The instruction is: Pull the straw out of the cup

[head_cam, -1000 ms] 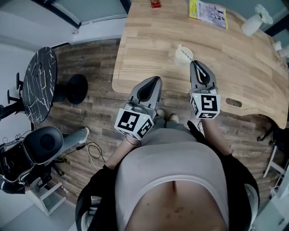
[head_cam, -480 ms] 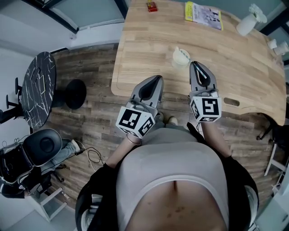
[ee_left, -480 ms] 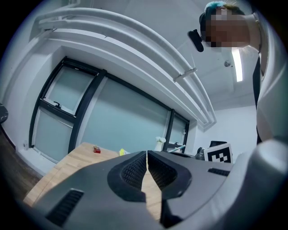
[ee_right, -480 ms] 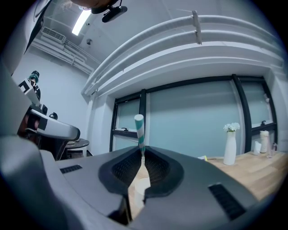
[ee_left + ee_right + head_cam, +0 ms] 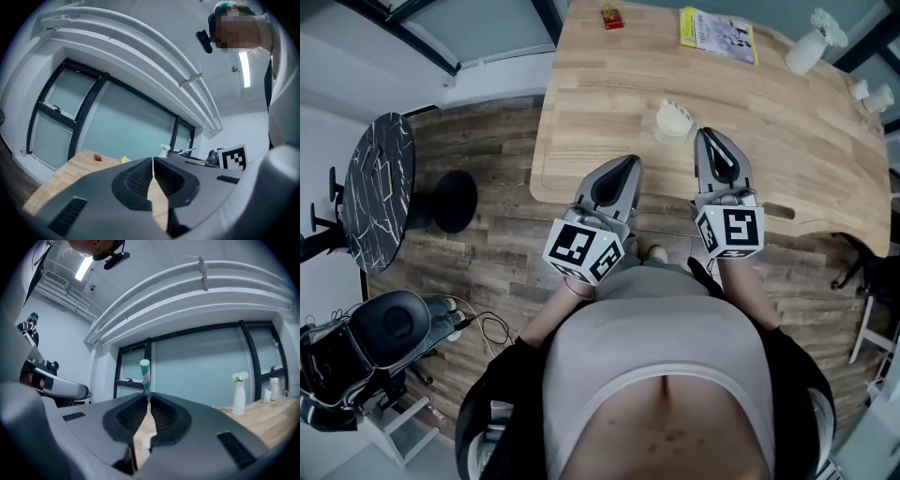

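The left gripper [image 5: 153, 161] has its jaws pressed together on nothing. In the head view it [image 5: 624, 164] hangs at the near edge of the table [image 5: 787, 141], and the cup [image 5: 674, 120] stands ahead and to the right of its tips, untouched. The cup also sits just left of the right gripper [image 5: 705, 133].

The right gripper's [image 5: 147, 402] jaws are clamped on the striped straw [image 5: 145, 375], which stands upright from the very tips. What looks like the cup's white rim shows just below them (how much straw is in the cup is hidden).

Nothing steadies the cup, so a straw that binds could drag or tip it. The pinch is at the extreme tips, so a slanted pull could let the straw slip or kink.
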Demonstrator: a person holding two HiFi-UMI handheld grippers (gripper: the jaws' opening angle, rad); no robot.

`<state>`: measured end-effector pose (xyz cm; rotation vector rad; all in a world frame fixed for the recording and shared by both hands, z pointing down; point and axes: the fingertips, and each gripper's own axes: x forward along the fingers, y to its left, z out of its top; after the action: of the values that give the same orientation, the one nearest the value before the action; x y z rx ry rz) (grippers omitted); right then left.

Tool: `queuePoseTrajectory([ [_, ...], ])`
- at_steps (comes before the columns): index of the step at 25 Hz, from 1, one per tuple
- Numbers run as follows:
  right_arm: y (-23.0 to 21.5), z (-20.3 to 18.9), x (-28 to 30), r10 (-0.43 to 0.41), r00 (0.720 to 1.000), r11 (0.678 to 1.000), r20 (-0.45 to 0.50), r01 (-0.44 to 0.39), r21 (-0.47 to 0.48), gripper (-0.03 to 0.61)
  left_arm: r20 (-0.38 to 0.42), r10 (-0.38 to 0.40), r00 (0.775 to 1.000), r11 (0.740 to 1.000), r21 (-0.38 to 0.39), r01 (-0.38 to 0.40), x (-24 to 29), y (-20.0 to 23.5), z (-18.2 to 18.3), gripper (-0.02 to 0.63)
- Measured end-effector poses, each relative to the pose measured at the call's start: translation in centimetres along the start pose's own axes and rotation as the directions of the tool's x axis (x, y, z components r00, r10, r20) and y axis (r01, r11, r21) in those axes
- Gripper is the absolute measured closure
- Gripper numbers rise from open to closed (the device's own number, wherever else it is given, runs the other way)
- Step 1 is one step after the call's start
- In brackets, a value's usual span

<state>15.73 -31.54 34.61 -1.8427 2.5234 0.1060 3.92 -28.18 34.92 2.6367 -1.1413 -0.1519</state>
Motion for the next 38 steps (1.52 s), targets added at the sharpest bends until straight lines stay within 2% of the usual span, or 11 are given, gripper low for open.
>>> queuePoseTrajectory([
  [12, 1.0, 2.4, -0.3, -0.006, 0.999, 1.000, 0.048, 0.005, 0.004, 0.534, 0.001, -0.033, 0.999, 0.999, -0.003, 0.033, 0.4, 0.3, 0.4, 0.599],
  [21, 2.7, 2.7, -0.3, -0.016, 0.998, 1.000, 0.058, 0.014, 0.023, 0.534, 0.002, -0.082, 0.997, 0.997, -0.003, 0.082, 0.3, 0.6, 0.8, 0.600],
  [32, 4.8, 2.2, -1.2, -0.091, 0.992, 0.995, 0.086, 0.086, 0.054, 0.534, -0.022, -0.174, 0.984, 0.985, 0.003, 0.175, 0.1, 1.3, 0.4, 0.600],
  [38, 5.1, 2.3, -2.5, -0.106, 0.990, 0.993, 0.093, 0.101, 0.056, 0.534, -0.037, -0.215, 0.976, 0.976, 0.012, 0.216, -0.2, 0.1, -0.1, 0.600],
])
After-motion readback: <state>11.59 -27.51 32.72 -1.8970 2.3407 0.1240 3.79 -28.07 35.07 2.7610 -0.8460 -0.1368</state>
